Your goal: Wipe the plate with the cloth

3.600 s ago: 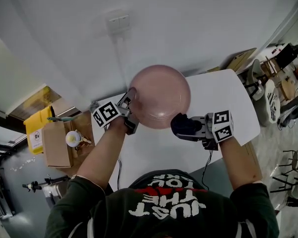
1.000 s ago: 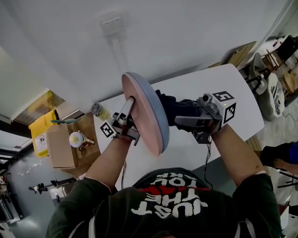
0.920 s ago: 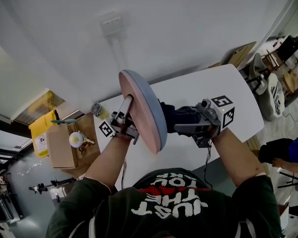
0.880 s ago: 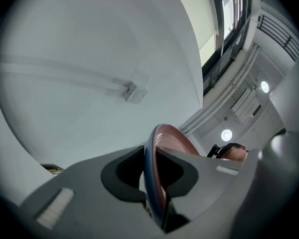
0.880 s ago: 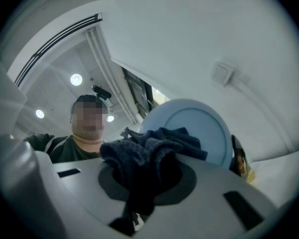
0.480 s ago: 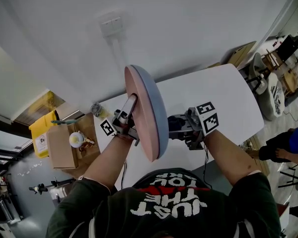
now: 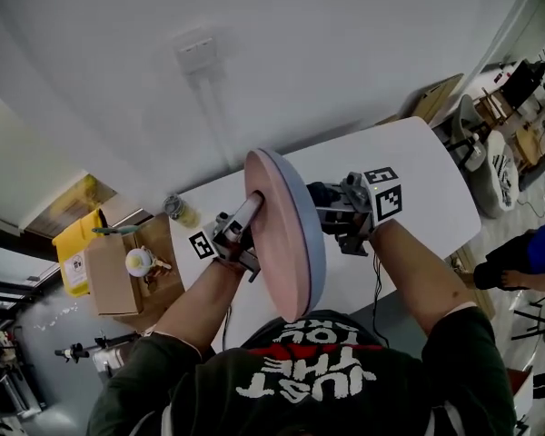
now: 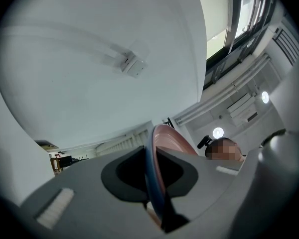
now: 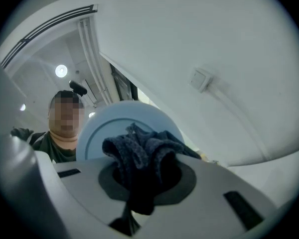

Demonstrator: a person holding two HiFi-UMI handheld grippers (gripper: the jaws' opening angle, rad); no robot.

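The plate (image 7: 295, 243) stands on edge above the table, pink face to the left, blue underside to the right. My left gripper (image 7: 252, 209) is shut on its rim from the pink side; in the left gripper view the plate (image 8: 172, 141) runs edge-on between the jaws of the left gripper (image 8: 152, 193). My right gripper (image 7: 331, 209) is shut on the dark cloth (image 7: 320, 193) and holds it against the blue underside. In the right gripper view the bunched cloth (image 9: 139, 158) sticks out of the right gripper (image 9: 139, 195) in front of the blue plate (image 9: 104, 126).
The white table (image 7: 418, 171) lies below both hands. To its left stand a cardboard box (image 7: 109, 275), a yellow bin (image 7: 73, 234) and a small jar (image 7: 174, 207). A person (image 7: 536, 252) and cluttered furniture are at the right edge.
The plate, earlier pink face up, now stands on edge and has shifted right over the last second. My right gripper has slid the cloth along the blue underside.
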